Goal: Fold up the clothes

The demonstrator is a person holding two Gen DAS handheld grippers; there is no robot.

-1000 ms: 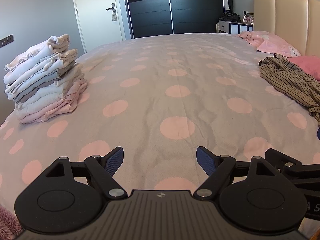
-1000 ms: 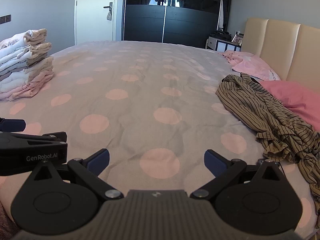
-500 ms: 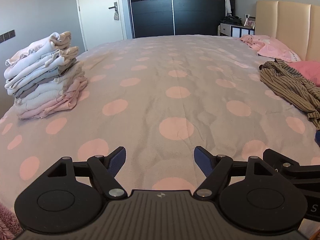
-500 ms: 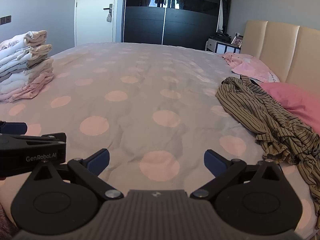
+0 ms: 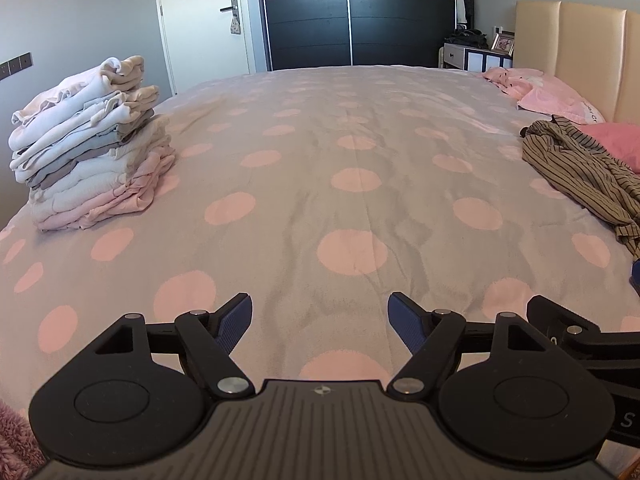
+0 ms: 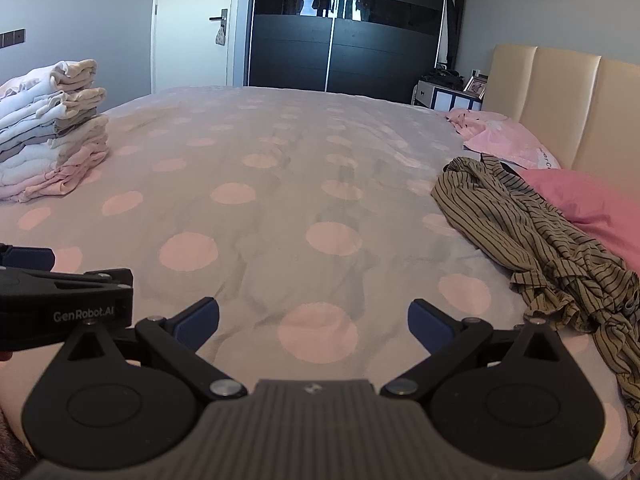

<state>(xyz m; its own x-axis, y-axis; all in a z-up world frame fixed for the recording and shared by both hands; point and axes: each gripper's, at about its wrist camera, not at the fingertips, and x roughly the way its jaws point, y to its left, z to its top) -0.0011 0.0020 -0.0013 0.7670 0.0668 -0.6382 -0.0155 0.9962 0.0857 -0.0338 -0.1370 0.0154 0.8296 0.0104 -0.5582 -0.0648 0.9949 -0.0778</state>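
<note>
A crumpled brown striped garment (image 6: 548, 248) lies unfolded on the right side of the bed, next to the pillows; it also shows in the left wrist view (image 5: 588, 176). A tall stack of folded white, grey and pink clothes (image 5: 88, 152) stands at the bed's left edge, also in the right wrist view (image 6: 52, 136). My left gripper (image 5: 320, 322) is open and empty above the near part of the bed. My right gripper (image 6: 314, 322) is open and empty, just right of the left one, with the striped garment ahead to its right.
The bed has a grey cover with pink dots (image 5: 340, 184). Pink pillows (image 6: 600, 208) and a light pink pillow (image 5: 556, 100) lie against the beige headboard (image 6: 560, 108). A dark wardrobe (image 5: 360, 16), a white door (image 5: 200, 20) and a nightstand (image 5: 476, 56) stand beyond.
Both grippers have tilted up and drifted slightly, so the bed and clothes sit lower in view. Both stay open and empty. The clothes have not moved.
</note>
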